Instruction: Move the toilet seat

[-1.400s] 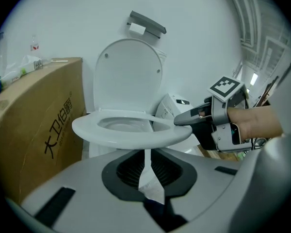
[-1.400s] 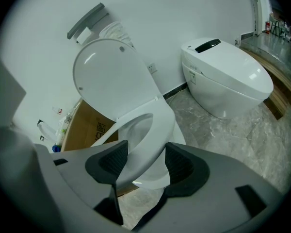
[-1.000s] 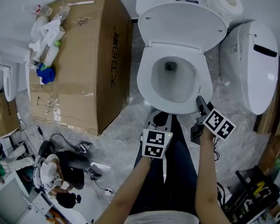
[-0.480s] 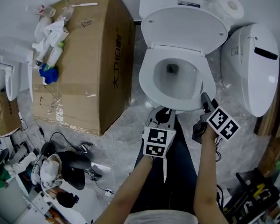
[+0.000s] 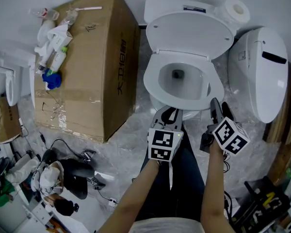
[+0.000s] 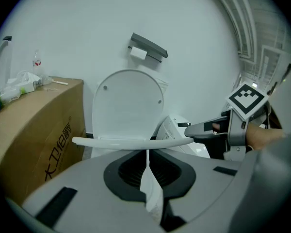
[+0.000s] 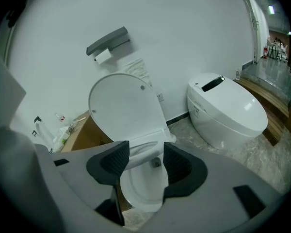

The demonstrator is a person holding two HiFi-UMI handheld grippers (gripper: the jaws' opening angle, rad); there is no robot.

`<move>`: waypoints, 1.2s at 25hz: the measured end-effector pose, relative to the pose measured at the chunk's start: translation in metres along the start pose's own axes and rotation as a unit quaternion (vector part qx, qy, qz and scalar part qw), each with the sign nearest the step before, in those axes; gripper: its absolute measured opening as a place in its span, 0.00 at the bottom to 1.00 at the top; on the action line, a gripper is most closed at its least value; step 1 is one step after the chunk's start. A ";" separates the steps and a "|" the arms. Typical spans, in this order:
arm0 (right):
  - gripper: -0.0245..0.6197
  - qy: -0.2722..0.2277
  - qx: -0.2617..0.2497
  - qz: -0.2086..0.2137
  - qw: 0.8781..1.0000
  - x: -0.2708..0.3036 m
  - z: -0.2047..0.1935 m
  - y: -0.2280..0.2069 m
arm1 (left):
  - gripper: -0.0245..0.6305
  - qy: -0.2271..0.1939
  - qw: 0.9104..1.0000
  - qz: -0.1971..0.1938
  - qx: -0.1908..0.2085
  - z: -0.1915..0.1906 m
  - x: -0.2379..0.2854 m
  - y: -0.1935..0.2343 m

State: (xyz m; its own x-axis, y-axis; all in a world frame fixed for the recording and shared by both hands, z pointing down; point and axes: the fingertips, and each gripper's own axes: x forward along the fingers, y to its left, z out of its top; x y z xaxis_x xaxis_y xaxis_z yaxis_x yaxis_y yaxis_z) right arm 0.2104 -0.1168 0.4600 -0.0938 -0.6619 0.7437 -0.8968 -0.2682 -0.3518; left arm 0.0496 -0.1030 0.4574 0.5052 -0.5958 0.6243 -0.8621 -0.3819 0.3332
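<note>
Cardboard box (image 5: 82, 67) sits close on the left of the bowl (image 5: 182, 81). Toilet seat (image 5: 151, 81), centre top, has its front rim lifted off the bowl versus a second ago. Left gripper (image 5: 169, 115) jaws are together at that rim. Right gripper (image 5: 218, 106) is higher too, jaws wide, just narrowing, empty. Lid (image 5: 191, 33) upright behind. Second toilet (image 5: 262, 67) is close on the right.

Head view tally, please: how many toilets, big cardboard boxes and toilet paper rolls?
Toilets: 2 (open toilet, closed toilet)
Big cardboard boxes: 1 (cardboard box)
Toilet paper rolls: 1 (paper roll)
Total: 4
Not counted: white fixture at the left edge, too cut off to name.
</note>
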 end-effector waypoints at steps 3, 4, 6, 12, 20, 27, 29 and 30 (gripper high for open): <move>0.32 -0.014 -0.016 0.010 1.000 -0.006 0.006 0.009 | 0.08 -0.008 1.000 0.002 0.002 0.011 0.003 0.000; 0.25 -0.023 -0.015 0.012 1.000 -0.008 0.009 0.011 | 0.08 -0.009 1.000 0.003 0.004 0.015 0.004 0.000; 0.14 -0.037 -0.017 0.011 0.999 -0.012 0.013 0.014 | 0.08 -0.012 1.000 0.005 0.007 0.022 0.005 0.002; 0.08 -0.037 -0.040 0.014 0.998 -0.017 0.009 0.025 | 0.07 -0.026 1.000 0.008 0.011 0.044 0.009 0.003; 0.07 -0.039 -0.088 0.055 0.994 -0.005 0.019 0.057 | 0.07 -0.044 0.999 0.010 0.019 0.072 0.017 0.006; 0.07 -0.061 -0.108 0.079 0.989 0.007 0.041 0.075 | 0.07 -0.049 0.999 0.010 0.017 0.089 0.024 0.014; 0.07 -0.067 -0.112 0.082 0.988 0.011 0.048 0.079 | 0.07 -0.053 0.998 0.011 0.020 0.096 0.026 0.016; 0.07 -0.069 -0.114 0.082 0.988 0.012 0.052 0.080 | 0.07 -0.056 0.998 0.012 0.024 0.100 0.027 0.017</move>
State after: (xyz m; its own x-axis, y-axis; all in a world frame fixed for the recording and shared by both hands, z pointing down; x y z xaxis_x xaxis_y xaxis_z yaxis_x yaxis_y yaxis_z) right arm 0.1605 -0.1831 0.4112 -0.1999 -0.7771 0.5968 -0.9502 0.0051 -0.3117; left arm 0.0525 -0.1962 0.4089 0.4877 -0.6796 0.5479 -0.8726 -0.3977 0.2835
